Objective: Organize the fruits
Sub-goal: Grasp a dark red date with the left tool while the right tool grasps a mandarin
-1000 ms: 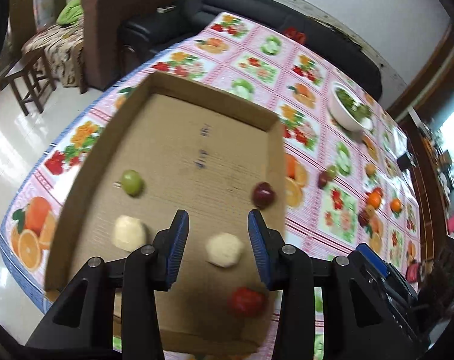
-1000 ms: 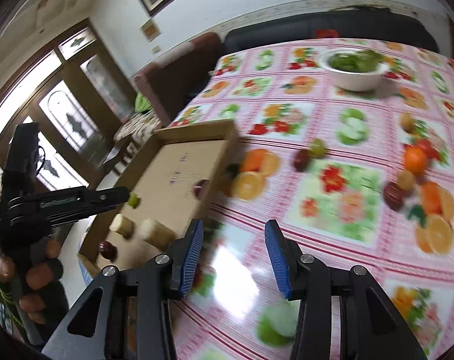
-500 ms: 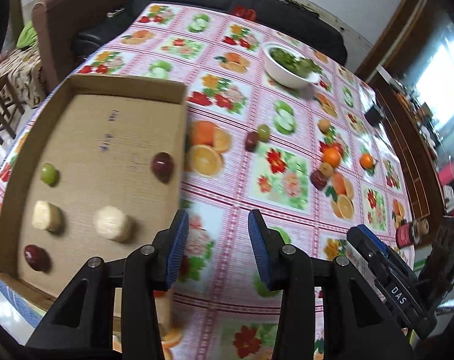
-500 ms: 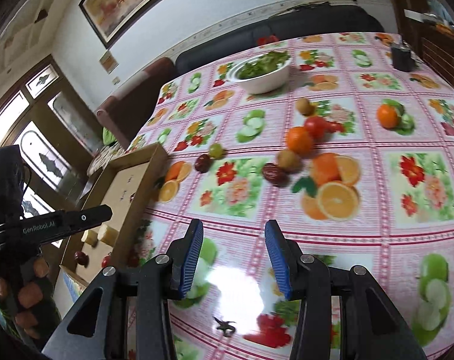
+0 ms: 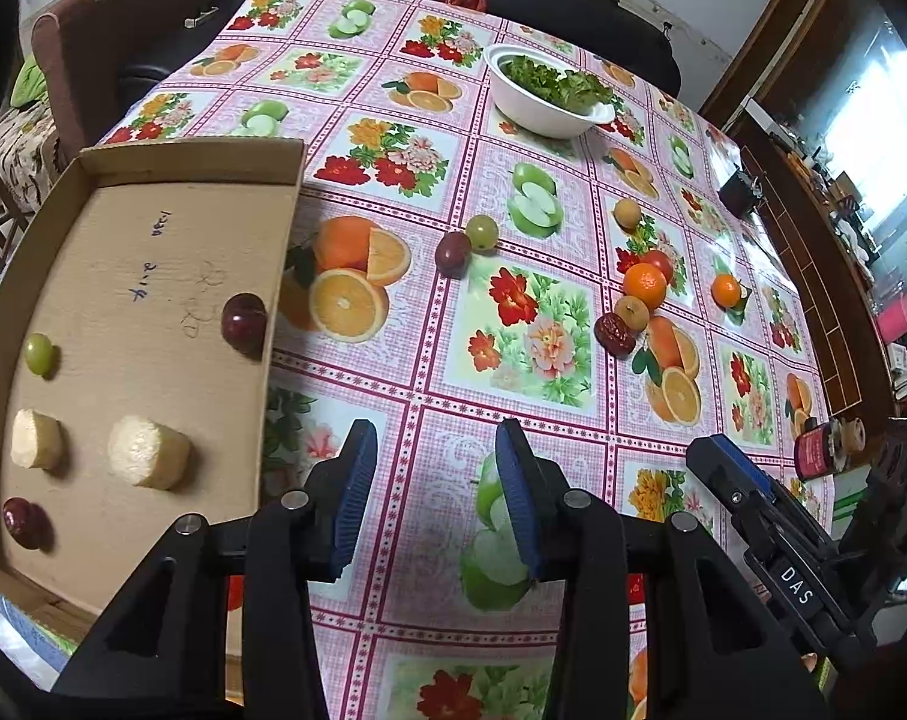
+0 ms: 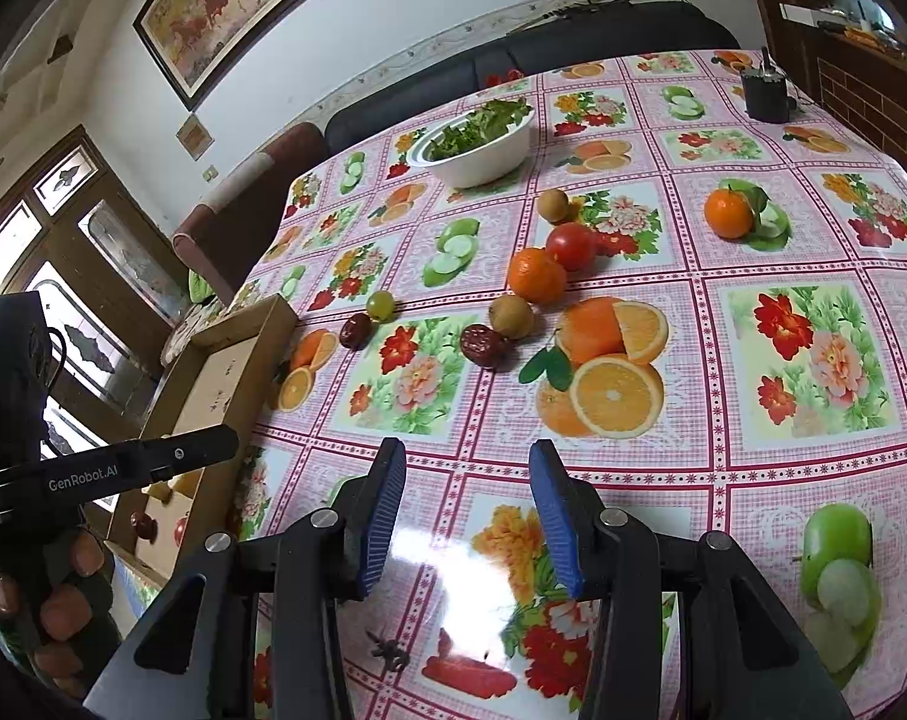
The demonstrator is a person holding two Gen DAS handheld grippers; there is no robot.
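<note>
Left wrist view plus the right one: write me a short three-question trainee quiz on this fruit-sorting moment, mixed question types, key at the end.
1. True or false: the cardboard tray already holds fruit.
2. What fills the white bowl? A) oranges B) leafy greens C) nothing
3. Which fruit touches the green grape lying on the tablecloth?

Key
1. True: a green grape, two dark red fruits and two pale peeled chunks lie in it.
2. B.
3. A dark red fruit, on the side nearer the tray.
</note>
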